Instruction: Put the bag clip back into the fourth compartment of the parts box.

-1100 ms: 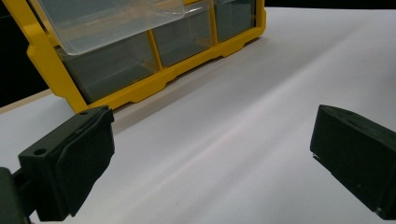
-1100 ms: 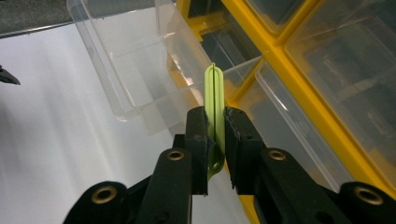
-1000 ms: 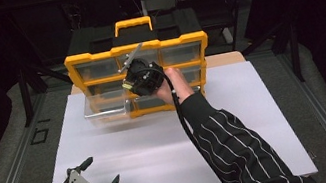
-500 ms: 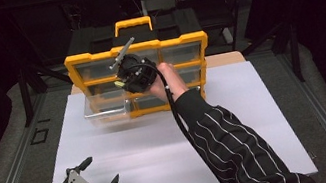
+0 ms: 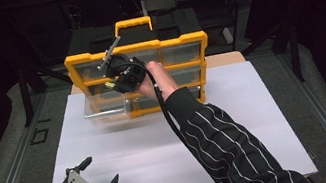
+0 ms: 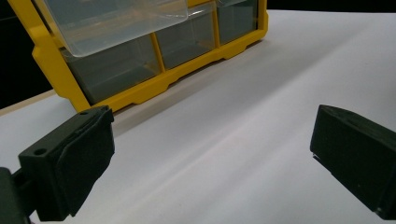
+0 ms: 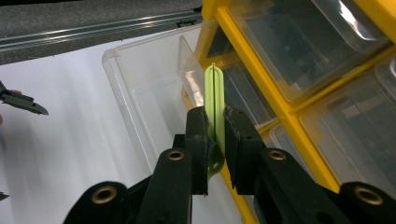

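A white worktop is lying under dark surroundings, and at the upper middle of the high view we are seeing a yellow drawer cabinet with one clear drawer pulled out at its lower left. In front of the cabinet, our right gripper is pinching a thin light-green strip between closed fingers, above the open drawer. At the lower left, our left gripper is resting on the worktop, fingers spread wide and gripping nothing.
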{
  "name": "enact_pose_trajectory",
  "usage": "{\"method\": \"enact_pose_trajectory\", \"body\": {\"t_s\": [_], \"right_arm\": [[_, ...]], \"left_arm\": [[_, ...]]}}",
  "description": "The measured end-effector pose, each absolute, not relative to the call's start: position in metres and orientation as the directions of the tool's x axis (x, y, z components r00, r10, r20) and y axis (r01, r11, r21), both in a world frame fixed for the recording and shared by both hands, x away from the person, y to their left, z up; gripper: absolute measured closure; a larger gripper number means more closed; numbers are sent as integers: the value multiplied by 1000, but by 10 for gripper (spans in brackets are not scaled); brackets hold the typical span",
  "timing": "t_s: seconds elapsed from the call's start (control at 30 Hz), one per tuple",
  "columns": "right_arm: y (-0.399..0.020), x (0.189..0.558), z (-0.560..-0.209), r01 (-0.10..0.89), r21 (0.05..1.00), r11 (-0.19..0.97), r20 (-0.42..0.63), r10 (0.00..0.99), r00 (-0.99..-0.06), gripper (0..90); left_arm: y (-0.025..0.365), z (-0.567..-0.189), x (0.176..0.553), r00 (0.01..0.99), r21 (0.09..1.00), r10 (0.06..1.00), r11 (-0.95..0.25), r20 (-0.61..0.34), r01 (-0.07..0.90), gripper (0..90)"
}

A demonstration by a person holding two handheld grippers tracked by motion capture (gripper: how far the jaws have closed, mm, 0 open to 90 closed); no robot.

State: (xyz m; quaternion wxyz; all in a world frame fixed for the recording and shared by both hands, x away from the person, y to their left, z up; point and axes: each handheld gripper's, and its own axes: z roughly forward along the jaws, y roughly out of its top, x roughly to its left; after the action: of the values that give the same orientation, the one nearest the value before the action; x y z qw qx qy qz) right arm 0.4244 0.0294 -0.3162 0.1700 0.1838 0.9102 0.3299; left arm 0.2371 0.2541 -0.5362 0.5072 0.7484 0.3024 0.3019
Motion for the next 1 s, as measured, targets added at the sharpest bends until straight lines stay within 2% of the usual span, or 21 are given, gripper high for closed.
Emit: {"method": "enact_pose_trajectory", "body": {"t_s": [1.0], "right_arm": [[60, 434, -350, 274, 622, 733, -134, 445, -885, 800]], "left_arm": [[254, -536, 236, 632, 944, 761, -299, 147, 141, 1]]}}
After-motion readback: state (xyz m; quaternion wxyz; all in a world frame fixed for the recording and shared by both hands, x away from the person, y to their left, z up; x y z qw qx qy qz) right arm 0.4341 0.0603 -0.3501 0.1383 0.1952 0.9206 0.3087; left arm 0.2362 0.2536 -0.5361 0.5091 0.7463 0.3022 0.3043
